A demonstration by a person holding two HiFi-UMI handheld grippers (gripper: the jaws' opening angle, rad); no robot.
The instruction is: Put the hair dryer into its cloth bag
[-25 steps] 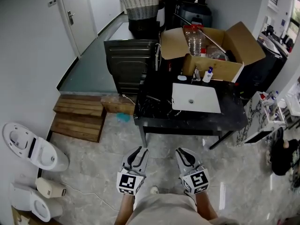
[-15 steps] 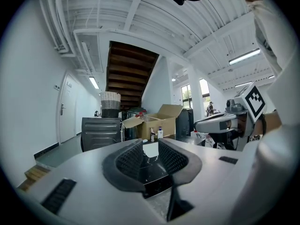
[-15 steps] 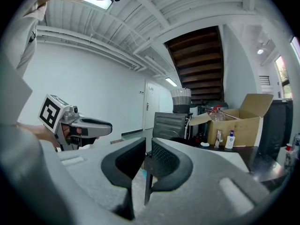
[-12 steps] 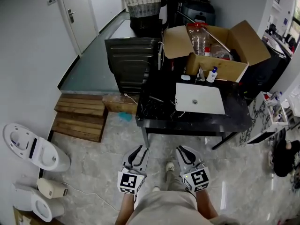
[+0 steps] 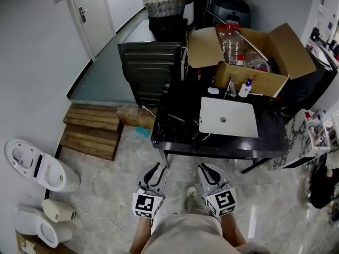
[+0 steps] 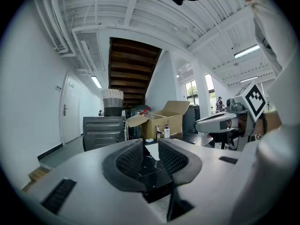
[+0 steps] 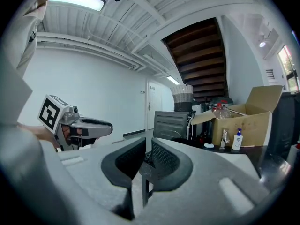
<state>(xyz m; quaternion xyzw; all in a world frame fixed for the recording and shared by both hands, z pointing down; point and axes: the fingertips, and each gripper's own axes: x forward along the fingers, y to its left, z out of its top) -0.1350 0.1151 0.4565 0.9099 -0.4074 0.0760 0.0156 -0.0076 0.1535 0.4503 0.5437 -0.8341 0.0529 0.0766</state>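
— How are the two tools set?

— The left hand-held gripper (image 5: 153, 169) is released, its ribbed pads apart with only air between them. The right hand-held gripper (image 5: 207, 170) is released too, with a narrower gap and nothing in it. They sit side by side over the pale stone floor (image 5: 106, 194), pointing roughly level.

— What lies ahead of them?

— A black marble-topped table (image 5: 175, 128), near but clear of both tips. Ahead of the right hand-held gripper a white rectangular basin (image 5: 229, 118) is on it. Beyond that is an open brown cardboard box (image 5: 254, 75) with a small white pump bottle (image 5: 244, 88) just in front.

— And the hair dryer and its cloth bag?

— I cannot pick out either in any view, and neither hand-held gripper holds one.

— Off to the side?

— A white toilet (image 5: 37, 165) lies on the floor, well left of the left hand-held gripper.
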